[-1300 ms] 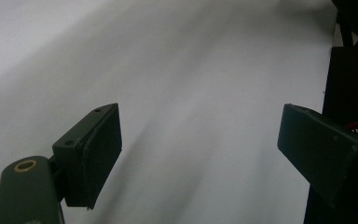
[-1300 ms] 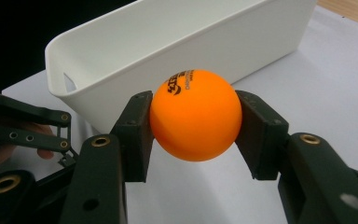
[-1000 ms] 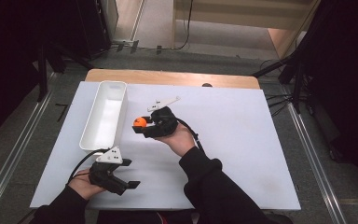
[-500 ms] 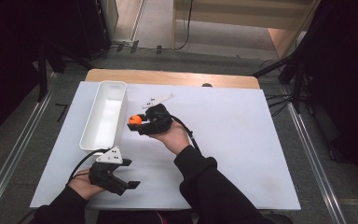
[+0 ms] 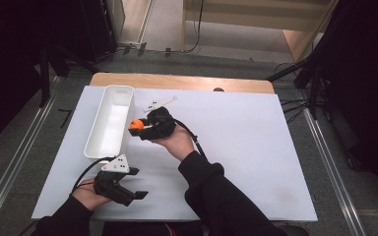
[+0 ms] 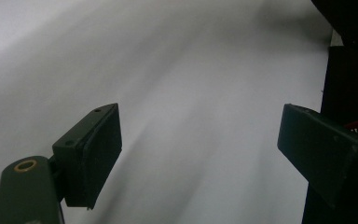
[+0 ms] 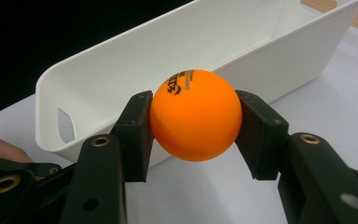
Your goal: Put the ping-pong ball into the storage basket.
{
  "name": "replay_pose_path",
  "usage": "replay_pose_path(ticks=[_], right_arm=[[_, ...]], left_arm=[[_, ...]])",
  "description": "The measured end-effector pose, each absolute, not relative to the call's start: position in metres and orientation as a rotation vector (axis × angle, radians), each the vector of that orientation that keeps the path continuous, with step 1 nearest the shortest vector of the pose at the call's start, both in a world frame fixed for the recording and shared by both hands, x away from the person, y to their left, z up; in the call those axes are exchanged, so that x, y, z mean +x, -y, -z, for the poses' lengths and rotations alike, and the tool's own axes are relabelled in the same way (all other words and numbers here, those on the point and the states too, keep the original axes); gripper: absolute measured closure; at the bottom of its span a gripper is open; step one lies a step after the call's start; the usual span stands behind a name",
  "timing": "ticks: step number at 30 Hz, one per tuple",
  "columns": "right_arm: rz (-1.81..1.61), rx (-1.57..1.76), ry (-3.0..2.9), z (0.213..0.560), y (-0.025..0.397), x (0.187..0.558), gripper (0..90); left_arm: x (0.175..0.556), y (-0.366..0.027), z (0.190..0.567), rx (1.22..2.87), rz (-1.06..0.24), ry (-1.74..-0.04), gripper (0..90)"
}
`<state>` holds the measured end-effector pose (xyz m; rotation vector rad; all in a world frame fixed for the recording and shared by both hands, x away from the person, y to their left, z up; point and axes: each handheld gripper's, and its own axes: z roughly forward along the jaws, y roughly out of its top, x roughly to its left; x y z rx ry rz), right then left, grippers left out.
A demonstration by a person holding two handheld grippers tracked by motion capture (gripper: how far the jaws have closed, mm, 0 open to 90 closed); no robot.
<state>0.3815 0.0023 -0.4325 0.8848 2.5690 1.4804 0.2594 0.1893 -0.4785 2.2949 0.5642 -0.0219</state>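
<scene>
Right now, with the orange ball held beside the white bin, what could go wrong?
1. The right gripper pinches the smooth round orange ball only at its two sides, so it may slip out and roll across the white table.
2. The ball seems still short of the white bin, near its long wall; released here, it would likely fall outside.
3. Moving lower could knock that wall and push the light bin.

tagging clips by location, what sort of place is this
Probably a lab or studio recording bay: a white-covered table on grey floor, dark stands around it, a white bin, and the right claw gripping an orange ball.
</scene>
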Motion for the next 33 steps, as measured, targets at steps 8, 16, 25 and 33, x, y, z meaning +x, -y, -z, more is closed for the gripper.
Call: replay_pose_path(ticks=[8,16,25,33], right_arm=[[-1.484,0.873,-2.572,0.431,-0.01,0.385,48.8],[-1.495,0.877,-2.569,0.428,-0.016,0.39,48.8],[-1.494,0.871,-2.577,0.424,-0.028,0.397,48.8],[-1.496,0.868,-2.576,0.424,-0.034,0.399,48.9]], left_arm=[[0.26,-0.19,0.478,2.29,0.017,-0.566,13.9],[0.259,-0.19,0.478,2.291,0.022,-0.564,14.0],[0.26,-0.19,0.478,2.294,0.02,-0.558,13.9],[0.259,-0.19,0.478,2.293,0.024,-0.558,13.9]])
